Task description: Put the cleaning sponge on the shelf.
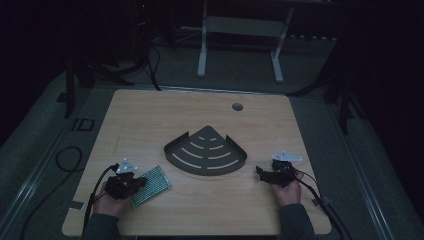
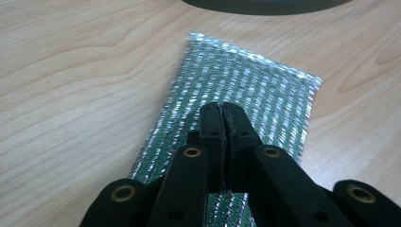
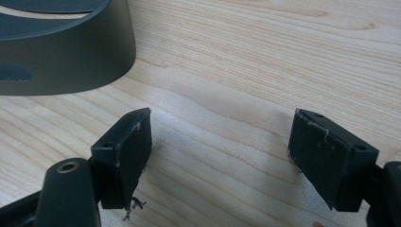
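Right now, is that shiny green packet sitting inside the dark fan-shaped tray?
No. The green packet lies flat on the wooden table, apart from the tray, under the left gripper.

The table (image 1: 200, 112) is pale wood with a visible grain and a smooth, faintly satin surface. The green pad (image 2: 236, 99) looks like woven mesh shot through with glittering silver threads, rough and shiny. The fan-shaped tray (image 1: 206, 152) seems to be matt dark grey metal, though the dim light leaves plastic possible. The gripper pads (image 3: 326, 156) are dull black, scuffed and frayed at the edges.
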